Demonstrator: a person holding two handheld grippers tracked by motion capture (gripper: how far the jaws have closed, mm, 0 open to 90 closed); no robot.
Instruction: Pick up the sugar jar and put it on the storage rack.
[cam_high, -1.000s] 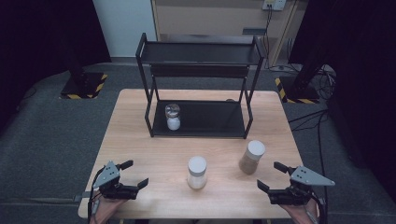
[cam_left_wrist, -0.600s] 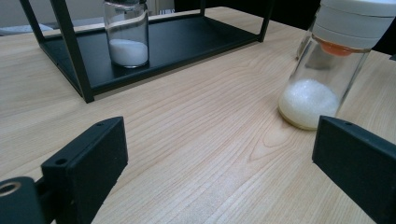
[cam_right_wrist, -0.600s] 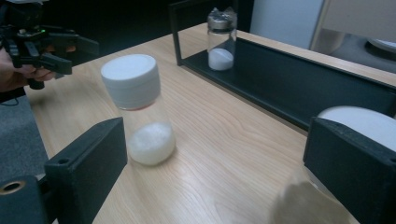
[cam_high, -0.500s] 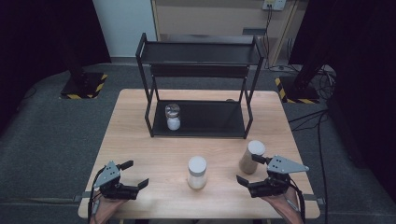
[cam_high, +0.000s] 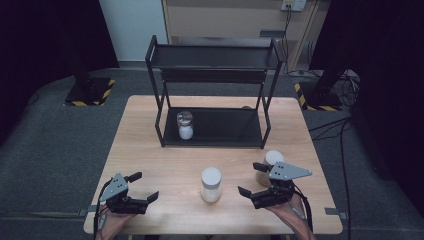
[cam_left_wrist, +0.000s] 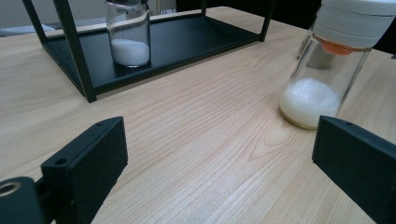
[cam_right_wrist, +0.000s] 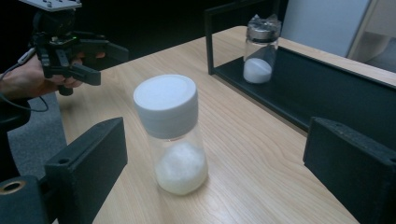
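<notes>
A white-lidded glass jar (cam_high: 210, 184) with white powder stands at the table's front middle. My right gripper (cam_high: 249, 178) is open just to its right, and in the right gripper view that jar (cam_right_wrist: 170, 135) stands between and a little beyond the jaws of the right gripper (cam_right_wrist: 219, 156), untouched. A second jar (cam_high: 272, 159) stands behind the right gripper, partly hidden. My left gripper (cam_high: 145, 186) is open at the front left with nothing in it. In the left gripper view, beyond the left gripper (cam_left_wrist: 219, 163), the middle jar (cam_left_wrist: 327, 70) is at the right.
A black two-tier rack (cam_high: 215, 75) stands at the back of the wooden table (cam_high: 150, 150). A silver-lidded jar (cam_high: 185, 125) with white powder sits on the rack's lower shelf at the left. Dark floor surrounds the table.
My right gripper has moved left from the table's right edge, passing in front of the right jar, and now faces the middle jar. The left gripper has stayed put.
</notes>
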